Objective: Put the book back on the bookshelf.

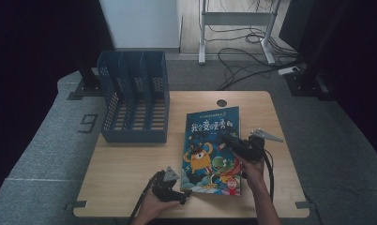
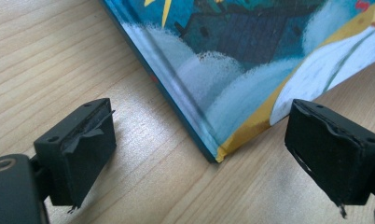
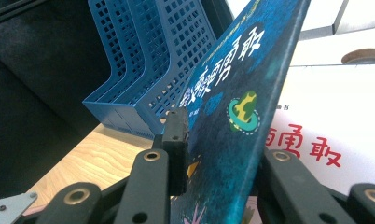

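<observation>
High view puts the person's 2 hands at the bottom edge of the frame, each with a gripper. The left gripper [image 1: 183, 194] lies low at the lower middle, pointing at the near left corner of the picture book [image 1: 214, 140]; in the left gripper view its jaws stand spread wide, with that corner [image 2: 217, 156] between them and touching neither pad. The right gripper [image 1: 228, 138], at the centre right, has its jaws pinched on the book's front cover [image 3: 237, 116], which the right gripper view shows tilted up off the white title page [image 3: 325, 140] beneath.

My reading is that the work is opening or lifting the book, and the step in hand is peeling the cover along its right edge while the left gripper lines up on the corner. The next move likely calls for the left jaws to close on that corner, or press it down, so the book does not slide as the cover swings.

Farther up, at the left of the frame, a blue mesh file rack [image 1: 134, 96] with 3 slots stands upright on the table, just beside the book's far left corner but apart from it. The table [image 1: 125, 164] is pale wood with a round cable port [image 1: 222, 102] near its far edge. Beyond it lie grey carpet, loose cables [image 1: 245, 63] and a white desk frame [image 1: 236, 28] at the upper middle, with dark curtains on both sides.
</observation>
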Available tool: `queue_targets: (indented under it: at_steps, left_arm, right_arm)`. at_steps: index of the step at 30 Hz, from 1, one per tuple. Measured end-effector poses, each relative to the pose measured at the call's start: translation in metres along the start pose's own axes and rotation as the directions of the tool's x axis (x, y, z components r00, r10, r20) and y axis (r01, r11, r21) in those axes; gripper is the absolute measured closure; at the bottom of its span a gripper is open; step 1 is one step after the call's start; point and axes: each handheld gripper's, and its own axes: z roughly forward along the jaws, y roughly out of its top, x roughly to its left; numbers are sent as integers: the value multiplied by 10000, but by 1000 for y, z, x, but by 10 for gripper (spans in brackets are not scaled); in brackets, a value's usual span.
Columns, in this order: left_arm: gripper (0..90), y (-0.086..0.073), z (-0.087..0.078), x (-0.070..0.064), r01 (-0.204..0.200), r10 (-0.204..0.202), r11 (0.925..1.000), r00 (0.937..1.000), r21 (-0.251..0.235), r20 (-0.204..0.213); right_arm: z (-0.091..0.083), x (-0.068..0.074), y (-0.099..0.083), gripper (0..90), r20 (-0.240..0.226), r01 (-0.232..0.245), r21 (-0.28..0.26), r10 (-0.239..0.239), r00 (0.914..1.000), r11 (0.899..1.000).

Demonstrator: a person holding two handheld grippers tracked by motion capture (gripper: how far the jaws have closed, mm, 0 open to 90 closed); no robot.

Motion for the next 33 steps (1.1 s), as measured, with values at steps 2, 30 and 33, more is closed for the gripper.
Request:
queue_targets:
  at_steps: [2, 30, 33]
  left_arm:
    - [84, 0, 0, -1, -61, 62, 10000, 10000, 12, -11]
    - [67, -1, 3, -5, -194, 189, 9997, 9994, -162, -299]
    - [68, 0, 4, -6, -179, 173, 9997, 9993, -188, -338]
  right_arm:
    - [-1, 2, 1, 711, 32, 89, -28, -88, 10000, 10000]
    - [-8, 14, 5, 728, -35, 647, -416, -649, 9979, 9970]
    - [-8, 14, 5, 728, -48, 693, -453, -696, 9976, 9966]
